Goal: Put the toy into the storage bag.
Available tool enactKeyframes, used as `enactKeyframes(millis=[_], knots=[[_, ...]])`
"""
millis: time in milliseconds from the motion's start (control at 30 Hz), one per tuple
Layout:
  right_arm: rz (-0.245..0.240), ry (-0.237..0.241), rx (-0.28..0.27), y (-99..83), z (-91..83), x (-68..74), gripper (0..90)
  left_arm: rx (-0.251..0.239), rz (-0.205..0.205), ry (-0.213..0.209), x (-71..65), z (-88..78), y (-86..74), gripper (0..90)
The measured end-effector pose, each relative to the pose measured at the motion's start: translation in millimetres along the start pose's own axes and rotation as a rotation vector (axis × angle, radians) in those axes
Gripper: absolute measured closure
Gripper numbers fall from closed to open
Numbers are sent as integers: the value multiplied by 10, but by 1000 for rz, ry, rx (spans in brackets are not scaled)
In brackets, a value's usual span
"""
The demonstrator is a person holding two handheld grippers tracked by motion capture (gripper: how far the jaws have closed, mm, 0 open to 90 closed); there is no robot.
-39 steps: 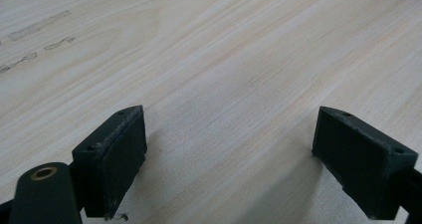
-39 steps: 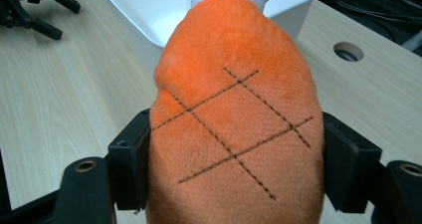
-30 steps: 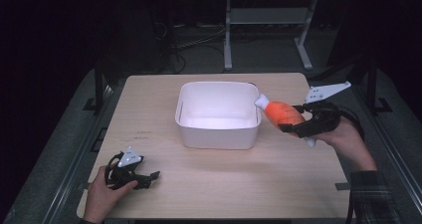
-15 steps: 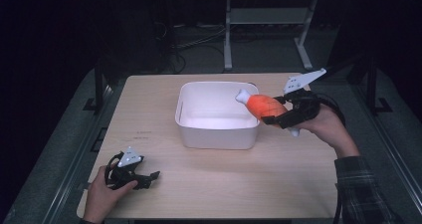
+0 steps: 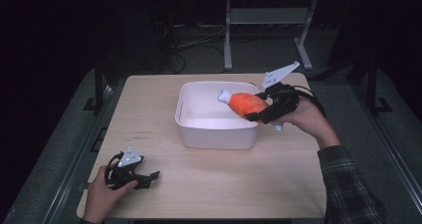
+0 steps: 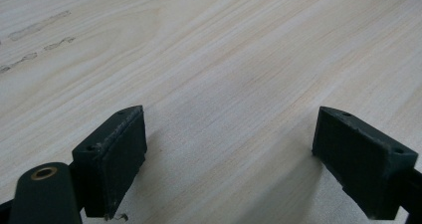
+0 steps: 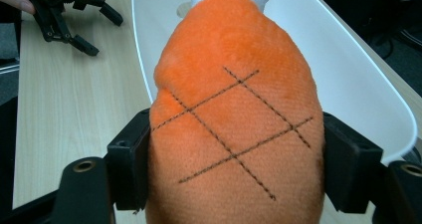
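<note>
While the orange plush drumstick (image 5: 246, 103) hangs above the right rim of the white tub (image 5: 214, 134), its white bone end points in over the basin and its stitched body is pinched on both sides by the right gripper (image 5: 259, 110), whose jaws press into the fabric. In the right gripper view the plush drumstick (image 7: 234, 114) sits squarely between the black pads, with the tub's (image 7: 348, 59) bare interior beyond it. Judged from this, the pick-up and carry are done; lowering and letting go inside the tub are left. The left gripper (image 5: 142, 176) rests on the wooden table (image 5: 278, 179) near the front left corner, jaws spread and holding nothing.
</note>
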State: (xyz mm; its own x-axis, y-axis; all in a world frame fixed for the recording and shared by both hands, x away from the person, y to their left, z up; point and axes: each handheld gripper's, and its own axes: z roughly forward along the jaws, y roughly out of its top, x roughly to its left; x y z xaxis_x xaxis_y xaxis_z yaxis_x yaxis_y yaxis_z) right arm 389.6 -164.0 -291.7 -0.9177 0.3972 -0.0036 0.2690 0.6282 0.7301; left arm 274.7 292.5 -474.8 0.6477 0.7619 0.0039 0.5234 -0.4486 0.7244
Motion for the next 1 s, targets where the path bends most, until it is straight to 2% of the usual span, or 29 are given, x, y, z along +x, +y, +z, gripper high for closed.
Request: enactKeyframes(millis=[233, 467, 633, 1000], knots=[[-41, 39, 19, 176, 175, 0, 259, 0, 0, 0, 0, 0, 0, 130], [-62, 63, 30, 290, 317, -3, 254, 0, 0, 0, 0, 0, 0, 130], [-100, 92, 53, 373, 467, -16, 247, 1, 1, 1, 1, 0, 0, 130], [-141, 128, 94, 456, 716, -18, 239, 1, 0, 1, 0, 0, 0, 130]])
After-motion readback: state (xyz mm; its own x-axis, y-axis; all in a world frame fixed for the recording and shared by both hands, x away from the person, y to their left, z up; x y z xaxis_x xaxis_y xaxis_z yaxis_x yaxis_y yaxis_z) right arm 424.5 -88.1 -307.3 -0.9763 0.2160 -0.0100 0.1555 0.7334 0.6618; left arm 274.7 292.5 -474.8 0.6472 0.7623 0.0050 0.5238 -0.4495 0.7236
